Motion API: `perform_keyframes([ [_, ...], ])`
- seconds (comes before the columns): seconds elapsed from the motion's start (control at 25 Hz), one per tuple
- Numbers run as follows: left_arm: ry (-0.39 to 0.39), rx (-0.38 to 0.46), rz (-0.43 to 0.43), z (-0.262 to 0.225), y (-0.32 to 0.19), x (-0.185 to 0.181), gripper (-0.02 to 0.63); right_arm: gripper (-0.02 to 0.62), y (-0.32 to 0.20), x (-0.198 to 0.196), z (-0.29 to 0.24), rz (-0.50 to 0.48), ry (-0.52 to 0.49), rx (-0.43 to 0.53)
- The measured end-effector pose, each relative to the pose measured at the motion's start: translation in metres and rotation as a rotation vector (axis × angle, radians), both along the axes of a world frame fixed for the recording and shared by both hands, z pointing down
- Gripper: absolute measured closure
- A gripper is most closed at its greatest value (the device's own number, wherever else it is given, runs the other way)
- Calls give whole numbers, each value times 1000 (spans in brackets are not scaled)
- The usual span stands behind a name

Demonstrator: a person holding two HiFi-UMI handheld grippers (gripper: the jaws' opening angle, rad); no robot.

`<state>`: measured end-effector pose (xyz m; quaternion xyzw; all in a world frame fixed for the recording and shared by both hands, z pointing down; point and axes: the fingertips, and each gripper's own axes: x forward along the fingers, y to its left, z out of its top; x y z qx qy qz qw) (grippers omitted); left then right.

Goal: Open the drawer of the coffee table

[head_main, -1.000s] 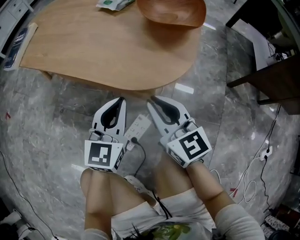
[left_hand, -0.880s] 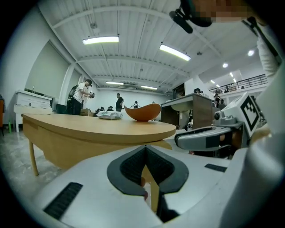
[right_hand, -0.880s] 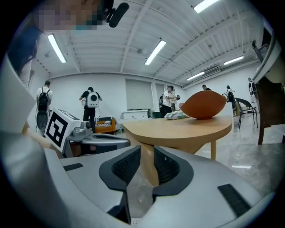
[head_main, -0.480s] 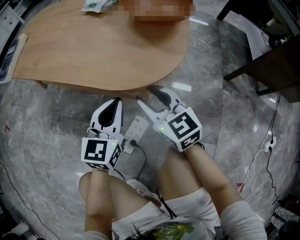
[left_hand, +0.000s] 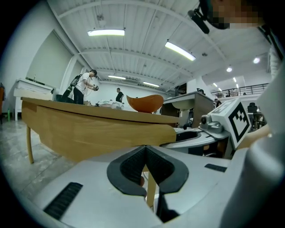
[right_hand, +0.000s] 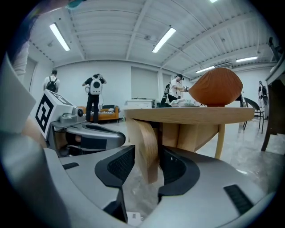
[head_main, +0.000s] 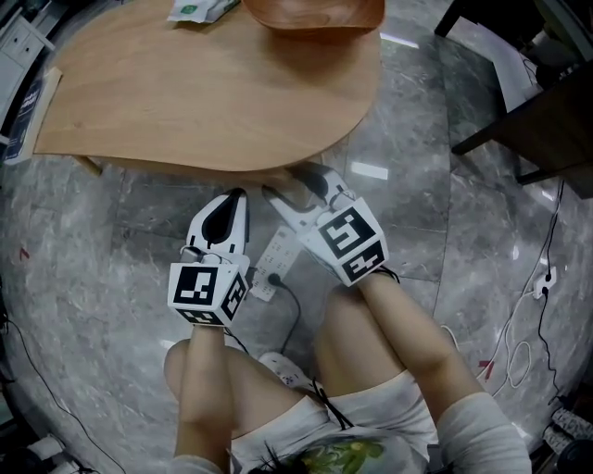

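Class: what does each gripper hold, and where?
Nothing: the left gripper is shut, empty; the right gripper, jaws just opening, flanks a curved light-wood piece, unpressed.

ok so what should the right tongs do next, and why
Probably close the right tongs on the curved wooden piece under the tabletop, likely the drawer's pull: their jaws have just been opening and now stand either side of it, not yet pressing.

There are two grippers (left gripper (head_main: 238,193), right gripper (head_main: 284,180)), one coffee table (head_main: 204,102), one wooden bowl (head_main: 310,14), one power strip (head_main: 273,264).
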<state>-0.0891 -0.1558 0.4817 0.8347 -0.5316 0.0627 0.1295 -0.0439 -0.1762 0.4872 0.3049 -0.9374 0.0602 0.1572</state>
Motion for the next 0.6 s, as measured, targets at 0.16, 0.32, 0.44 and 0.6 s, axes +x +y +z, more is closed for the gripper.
perform_keyframes([
  [0.16,-10,5,9,-2,-1,6,597,432,-5,8,8,9,5,-8],
  [0.32,29,5,9,-7,-3,12,597,430,-4,8,9,-8,4,7],
  [0.44,44,3,-12,-9,-5,12,597,430,0,-1,9,-45,-18,2],
  [0.6,21,6,-18,-10,-3,14,597,433,0,-5,5,-53,-9,53],
])
